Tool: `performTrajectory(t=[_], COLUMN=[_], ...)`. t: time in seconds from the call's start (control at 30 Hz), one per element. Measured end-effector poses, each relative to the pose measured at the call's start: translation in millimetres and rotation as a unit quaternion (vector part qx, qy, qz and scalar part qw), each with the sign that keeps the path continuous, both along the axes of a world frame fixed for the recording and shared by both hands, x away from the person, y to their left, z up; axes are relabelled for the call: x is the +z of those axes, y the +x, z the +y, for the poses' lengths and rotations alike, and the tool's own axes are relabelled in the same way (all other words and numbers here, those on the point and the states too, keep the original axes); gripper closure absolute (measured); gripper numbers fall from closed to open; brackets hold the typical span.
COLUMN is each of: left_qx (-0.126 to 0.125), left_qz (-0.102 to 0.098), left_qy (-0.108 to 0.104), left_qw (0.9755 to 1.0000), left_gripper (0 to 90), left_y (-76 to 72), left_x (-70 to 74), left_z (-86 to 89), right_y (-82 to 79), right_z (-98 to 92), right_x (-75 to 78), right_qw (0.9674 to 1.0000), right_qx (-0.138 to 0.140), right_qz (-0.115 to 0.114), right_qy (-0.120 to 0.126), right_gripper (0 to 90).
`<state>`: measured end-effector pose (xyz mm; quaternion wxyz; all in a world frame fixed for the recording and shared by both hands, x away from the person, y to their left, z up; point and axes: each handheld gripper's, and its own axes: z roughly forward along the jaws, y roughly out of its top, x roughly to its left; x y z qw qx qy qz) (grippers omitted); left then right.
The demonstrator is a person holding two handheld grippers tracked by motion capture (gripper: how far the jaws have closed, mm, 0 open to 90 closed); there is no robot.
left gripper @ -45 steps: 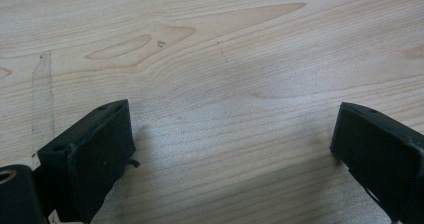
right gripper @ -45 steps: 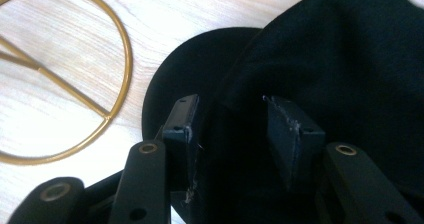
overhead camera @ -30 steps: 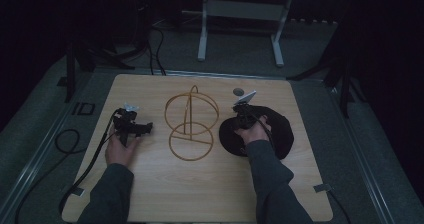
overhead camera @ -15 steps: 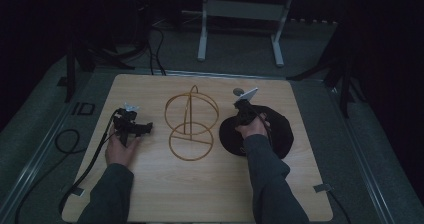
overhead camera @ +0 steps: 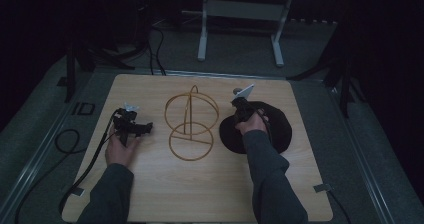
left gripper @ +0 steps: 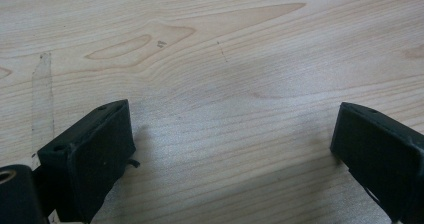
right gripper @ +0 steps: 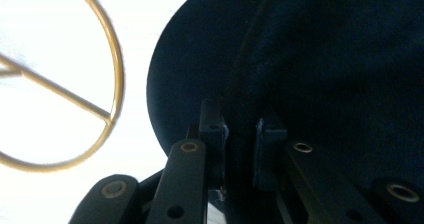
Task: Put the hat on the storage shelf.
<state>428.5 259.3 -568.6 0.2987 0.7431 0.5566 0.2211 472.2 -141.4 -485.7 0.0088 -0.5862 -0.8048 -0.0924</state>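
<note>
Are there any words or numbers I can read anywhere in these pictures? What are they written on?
"ID" - this is how the pale marking on the dark floor mat just off the wooden table looks, though it is dim and I cannot be sure.
Nothing is written on the table, the gold wire stand, the black hat, the left gripper or the right gripper.

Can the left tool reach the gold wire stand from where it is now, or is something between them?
Probably yes. The left tool lies open on the table, beside the gold wire stand, with bare wood between them. The black hat, gripped by the right tool, is on the stand's far side.
</note>
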Motion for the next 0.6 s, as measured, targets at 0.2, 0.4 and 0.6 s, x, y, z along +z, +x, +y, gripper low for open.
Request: performTrajectory(t=[0.2,0.4,0.6], left_qx=[0.000,0.000,0.000], left_qz=[0.000,0.000,0.000], left_qy=[0.000,0.000,0.000], left_qw=[1.0000,1.0000,1.0000], left_gripper=[3.2,3.2,3.2], left_y=[0.1,0.2,0.2], left_x=[0.0,0.0,0.0], left_z=[0.0,0.0,0.0], right_y=[-1.8,-3.0,-3.4], right_z=[1.1,-1.7,-3.5], right_x=[2.9,9.9,21.2], right_qw=[0.9988,0.9974,0.9963], right_qx=[0.044,0.067,0.080], right_qz=[0.002,-0.006,-0.013], right_qy=[-0.021,-0.027,-0.028], right_gripper=[80.0,79.9,79.8])
